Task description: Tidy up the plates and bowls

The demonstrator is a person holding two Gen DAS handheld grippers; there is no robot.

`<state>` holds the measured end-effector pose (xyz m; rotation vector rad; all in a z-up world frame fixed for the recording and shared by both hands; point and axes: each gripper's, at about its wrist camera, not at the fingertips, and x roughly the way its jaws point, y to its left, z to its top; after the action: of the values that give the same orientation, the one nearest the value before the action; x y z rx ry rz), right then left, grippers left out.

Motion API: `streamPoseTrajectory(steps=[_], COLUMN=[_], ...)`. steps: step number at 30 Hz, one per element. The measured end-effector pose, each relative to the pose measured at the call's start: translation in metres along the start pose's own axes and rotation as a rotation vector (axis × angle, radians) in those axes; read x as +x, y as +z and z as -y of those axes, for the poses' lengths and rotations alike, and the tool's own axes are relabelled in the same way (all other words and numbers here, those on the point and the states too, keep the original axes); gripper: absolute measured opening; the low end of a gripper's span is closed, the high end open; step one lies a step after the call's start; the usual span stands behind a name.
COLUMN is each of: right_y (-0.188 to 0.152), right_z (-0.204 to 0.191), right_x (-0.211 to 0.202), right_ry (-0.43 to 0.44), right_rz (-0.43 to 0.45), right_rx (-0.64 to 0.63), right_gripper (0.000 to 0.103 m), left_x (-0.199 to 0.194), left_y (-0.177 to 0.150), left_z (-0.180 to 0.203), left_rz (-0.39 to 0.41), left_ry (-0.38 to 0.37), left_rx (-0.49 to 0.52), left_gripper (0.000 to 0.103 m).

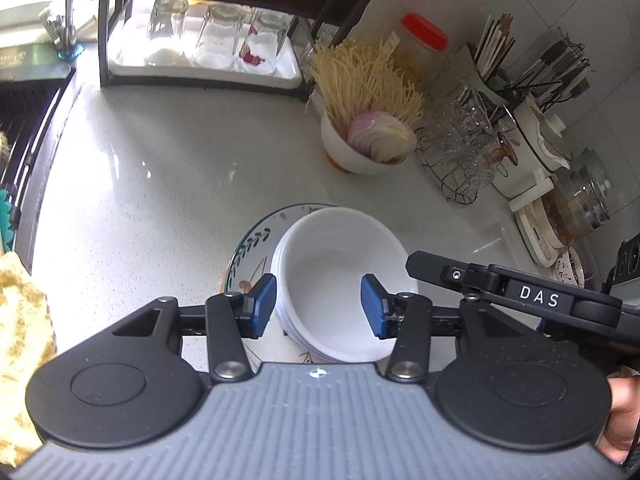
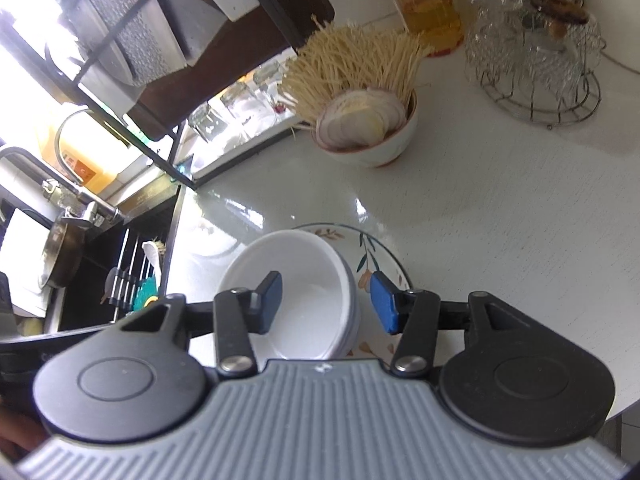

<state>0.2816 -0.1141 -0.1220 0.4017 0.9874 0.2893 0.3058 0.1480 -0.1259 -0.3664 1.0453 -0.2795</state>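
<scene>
A stack of white bowls (image 1: 340,280) sits on a plate (image 1: 250,248) with a painted leaf pattern, and the plate lies on the pale desk (image 1: 180,168), near its front edge. The stack sits off centre on the plate, so the painted rim shows on one side only.

The left gripper (image 1: 318,306) hovers over the stack with its jaws spread apart and holding nothing; one blue pad (image 1: 264,304) is beside the outer wall of the bowls and the other is above the inside of the top bowl. The right gripper (image 2: 326,300) is also released: one of its pads (image 2: 272,298) is above the inside of the top bowl and the other is above the plate rim, with the bowl wall between them. Whether any pad touches the bowls cannot be told.

Farther back on the desk stands a bowl with dry noodles and onion slices (image 1: 366,136). Beside it is a wire basket of glass cups (image 1: 460,148). Upturned glasses (image 1: 218,36) stand on a white tray under a dark rack.
</scene>
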Motion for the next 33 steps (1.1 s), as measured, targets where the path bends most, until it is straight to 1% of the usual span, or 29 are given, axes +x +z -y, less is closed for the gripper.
streamPoseTrajectory(steps=[6, 12, 17, 21, 27, 33], right_y=[0.002, 0.005, 0.009, 0.012, 0.004, -0.01], right_z=[0.0, -0.004, -0.004, -0.003, 0.002, 0.009], right_x=[-0.02, -0.048, -0.075, -0.097, -0.13, -0.155], right_ry=[0.004, 0.017, 0.029, 0.046, 0.053, 0.078], right_rz=[0.046, 0.114, 0.182, 0.217, 0.262, 0.278], right_rx=[-0.012, -0.069, -0.119, -0.14, -0.196, -0.231], right_gripper=[0.052, 0.052, 0.052, 0.052, 0.052, 0.053], left_x=[-0.018, -0.037, -0.055, -0.073, -0.098, -0.115], left_y=[0.001, -0.002, -0.005, -0.01, -0.027, -0.056], left_z=[0.011, 0.032, 0.057, 0.081, 0.114, 0.131], left_rz=[0.046, 0.101, 0.153, 0.188, 0.267, 0.301], left_ry=[0.017, 0.025, 0.044, 0.055, 0.089, 0.121], left_rx=[0.039, 0.059, 0.091, 0.102, 0.147, 0.129], left_gripper=[0.053, 0.053, 0.053, 0.053, 0.054, 0.054])
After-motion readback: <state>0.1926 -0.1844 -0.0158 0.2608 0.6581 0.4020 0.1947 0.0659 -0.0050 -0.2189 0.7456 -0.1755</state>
